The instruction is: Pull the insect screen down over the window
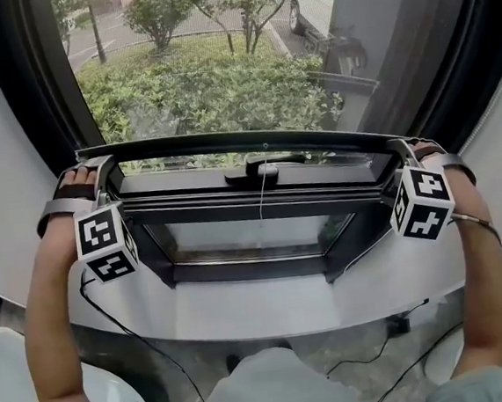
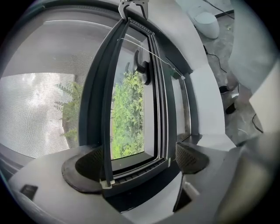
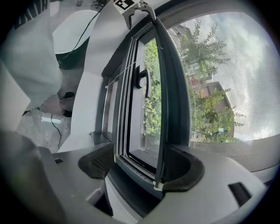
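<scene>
Here, item by item. Insect screen [image 1: 209, 85]: the mesh spans the far, upper part of the window, with shrubs and trees showing through it. Its dark bottom rail [image 1: 245, 140] runs left to right across the middle of the head view, just far of the window handle [image 1: 261, 166]. A thin cord [image 1: 261, 199] hangs from that handle toward the near side. Your left gripper [image 1: 102, 170] is at the rail's left end. Seen along its own jaws, they stand wide, with the dark rail end filling the gap and a pad [image 2: 83, 168] against it on either side. Your right gripper [image 1: 402, 150] is at the rail's right end in the same condition: jaws wide, the rail end clamped between them, one pad [image 3: 181, 168] against its mesh side. Both your forearms reach in from the near edge, one per side. White sill [image 1: 270, 304]: near of the window frame, bare on top. Floor below the sill: black cables [image 1: 141, 339] and a white rounded seat [image 1: 11, 369] at near left.
</scene>
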Motion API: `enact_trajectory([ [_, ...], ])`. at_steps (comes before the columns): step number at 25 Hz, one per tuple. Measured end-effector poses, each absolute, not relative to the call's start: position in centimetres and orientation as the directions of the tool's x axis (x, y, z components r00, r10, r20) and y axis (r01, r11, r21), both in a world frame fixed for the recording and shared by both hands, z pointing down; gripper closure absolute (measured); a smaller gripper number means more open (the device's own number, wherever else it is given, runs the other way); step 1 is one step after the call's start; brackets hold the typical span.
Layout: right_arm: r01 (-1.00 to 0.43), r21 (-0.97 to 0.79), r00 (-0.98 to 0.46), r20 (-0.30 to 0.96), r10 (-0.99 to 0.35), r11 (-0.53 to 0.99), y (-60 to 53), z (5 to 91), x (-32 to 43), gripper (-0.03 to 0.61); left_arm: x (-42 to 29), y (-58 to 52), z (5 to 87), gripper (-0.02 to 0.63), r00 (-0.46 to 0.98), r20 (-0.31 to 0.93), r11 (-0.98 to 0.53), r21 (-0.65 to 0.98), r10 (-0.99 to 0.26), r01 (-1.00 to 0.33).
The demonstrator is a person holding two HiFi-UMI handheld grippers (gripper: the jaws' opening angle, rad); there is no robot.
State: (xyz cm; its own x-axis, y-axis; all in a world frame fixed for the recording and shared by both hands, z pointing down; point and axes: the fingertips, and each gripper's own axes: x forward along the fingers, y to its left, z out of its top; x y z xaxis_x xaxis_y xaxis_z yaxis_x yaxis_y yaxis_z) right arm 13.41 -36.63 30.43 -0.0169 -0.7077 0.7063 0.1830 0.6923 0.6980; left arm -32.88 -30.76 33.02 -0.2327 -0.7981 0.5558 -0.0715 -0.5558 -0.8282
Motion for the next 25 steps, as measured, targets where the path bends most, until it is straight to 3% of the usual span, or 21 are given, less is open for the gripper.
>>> enact_trajectory([
  [13, 0.191, 0.665, 0.010, 0.734, -0.679, 0.722, -36.7, 38.2, 13.5, 0.216, -33.0, -30.7, 40.8, 0.086, -0.254, 0.576, -0.580, -0.812, -0.777, -0.065],
  [25, 0.154, 0.731, -0.022, 0.676, -0.737, 0.665, -37.6, 40.9, 13.4, 0.216, -32.7, -31.7, 43.5, 0.086, -0.256, 0.520, -0.514, -0.853, -0.815, -0.094],
])
